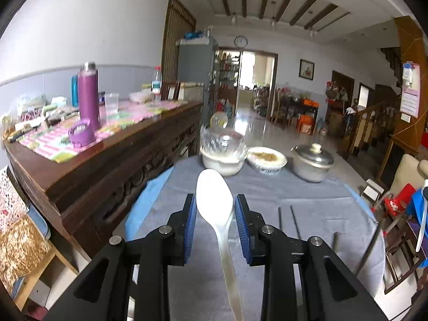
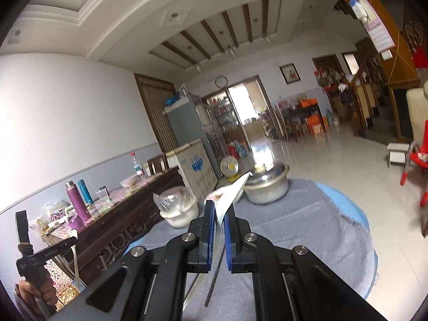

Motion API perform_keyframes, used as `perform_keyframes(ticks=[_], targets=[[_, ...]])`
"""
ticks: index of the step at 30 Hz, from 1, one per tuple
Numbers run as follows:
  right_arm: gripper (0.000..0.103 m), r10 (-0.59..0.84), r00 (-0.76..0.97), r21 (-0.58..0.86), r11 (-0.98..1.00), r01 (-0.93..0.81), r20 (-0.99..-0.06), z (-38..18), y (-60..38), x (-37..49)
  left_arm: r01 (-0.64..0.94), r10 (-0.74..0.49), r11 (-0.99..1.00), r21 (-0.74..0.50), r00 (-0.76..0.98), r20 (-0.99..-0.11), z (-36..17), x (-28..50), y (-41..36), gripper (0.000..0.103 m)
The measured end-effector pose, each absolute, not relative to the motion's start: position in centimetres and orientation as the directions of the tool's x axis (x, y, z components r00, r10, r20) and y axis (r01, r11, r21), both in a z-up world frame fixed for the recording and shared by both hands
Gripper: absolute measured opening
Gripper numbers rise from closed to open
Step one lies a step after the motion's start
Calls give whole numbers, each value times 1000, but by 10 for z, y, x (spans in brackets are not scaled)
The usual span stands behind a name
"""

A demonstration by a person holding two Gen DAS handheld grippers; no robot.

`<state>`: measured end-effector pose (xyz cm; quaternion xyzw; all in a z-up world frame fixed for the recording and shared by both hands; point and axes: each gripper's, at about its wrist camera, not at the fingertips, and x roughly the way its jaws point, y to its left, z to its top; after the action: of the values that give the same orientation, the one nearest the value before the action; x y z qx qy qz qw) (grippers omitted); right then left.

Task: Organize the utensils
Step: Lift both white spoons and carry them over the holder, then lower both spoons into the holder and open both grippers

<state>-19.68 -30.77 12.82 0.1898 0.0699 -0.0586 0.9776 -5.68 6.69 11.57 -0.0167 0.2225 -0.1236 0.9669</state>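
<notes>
In the left wrist view my left gripper holds a white plastic rice spoon between its blue pads, bowl end pointing forward, above a table under a grey cloth. The pads touch the sides of the spoon bowl. Dark chopsticks lie on the cloth to the right. In the right wrist view my right gripper is shut on a thin metal blade-like utensil that points up and forward. A dark chopstick lies below it. The left gripper handle shows at far left.
At the table's far end stand a plastic-covered white bowl, a wrapped dish of food and a lidded metal pot. A wooden sideboard with a purple flask runs along the left. A red chair stands right.
</notes>
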Motion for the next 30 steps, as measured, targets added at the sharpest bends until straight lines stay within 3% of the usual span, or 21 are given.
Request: perform_keyframes(ticks=[14, 23, 30], targets=[[8, -59, 998, 279, 958, 63, -23, 160, -258, -221, 348, -370, 929, -125, 887, -276, 168, -111, 62, 30], [8, -30, 999, 221, 975, 32, -15, 156, -226, -217, 475, -507, 860, -189, 838, -203, 171, -131, 55, 30], [8, -39, 999, 176, 983, 44, -32, 140, -201, -205, 544, -584, 809, -224, 786, -200, 159, -134, 39, 30]])
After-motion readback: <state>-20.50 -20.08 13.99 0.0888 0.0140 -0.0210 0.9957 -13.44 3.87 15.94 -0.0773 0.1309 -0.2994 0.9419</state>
